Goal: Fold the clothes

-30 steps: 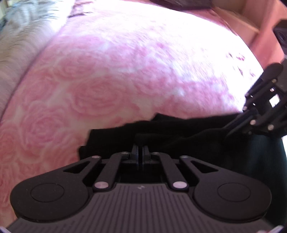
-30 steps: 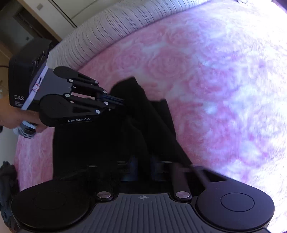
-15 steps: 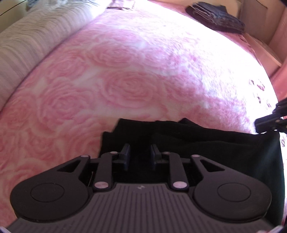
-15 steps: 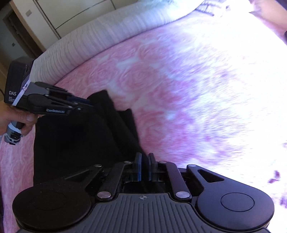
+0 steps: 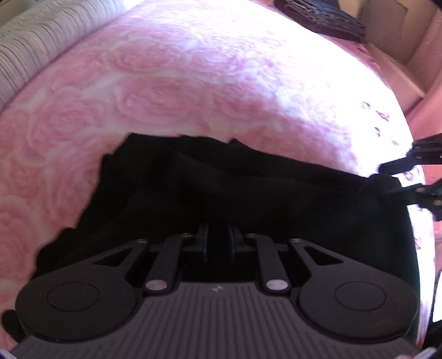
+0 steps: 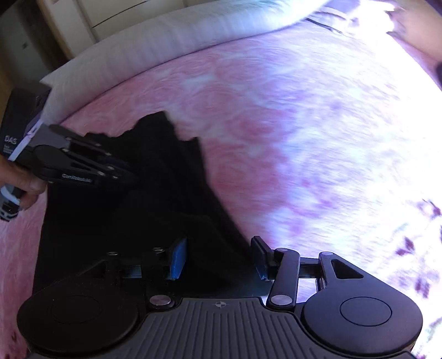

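A black garment (image 5: 248,187) lies crumpled on the pink rose bedspread (image 5: 165,91). My left gripper (image 5: 218,243) hangs low over its near part. The jaws are closing, a narrow gap still shows between the pads, and I cannot tell whether cloth is in it. In the right wrist view the same garment (image 6: 154,198) spreads to the left. My right gripper (image 6: 220,256) stands over the garment's right edge, its jaws opening. The blue pads (image 6: 179,258) are well apart, with cloth lying loose between them. Each gripper shows in the other's view: the right gripper (image 5: 408,176) and the left gripper (image 6: 83,168), held by a hand (image 6: 25,185).
A striped grey-white cover (image 5: 41,47) borders the bedspread at the far left. A stack of dark folded clothes (image 5: 317,16) lies at the far edge, beside a box (image 5: 386,24). White bedding (image 6: 165,41) and cupboard doors (image 6: 116,16) lie beyond.
Both grippers were shut on the black cloth a second ago. The left one opened and has narrowed again. The right one has sprung wide apart. The garment now lies lower and flatter.
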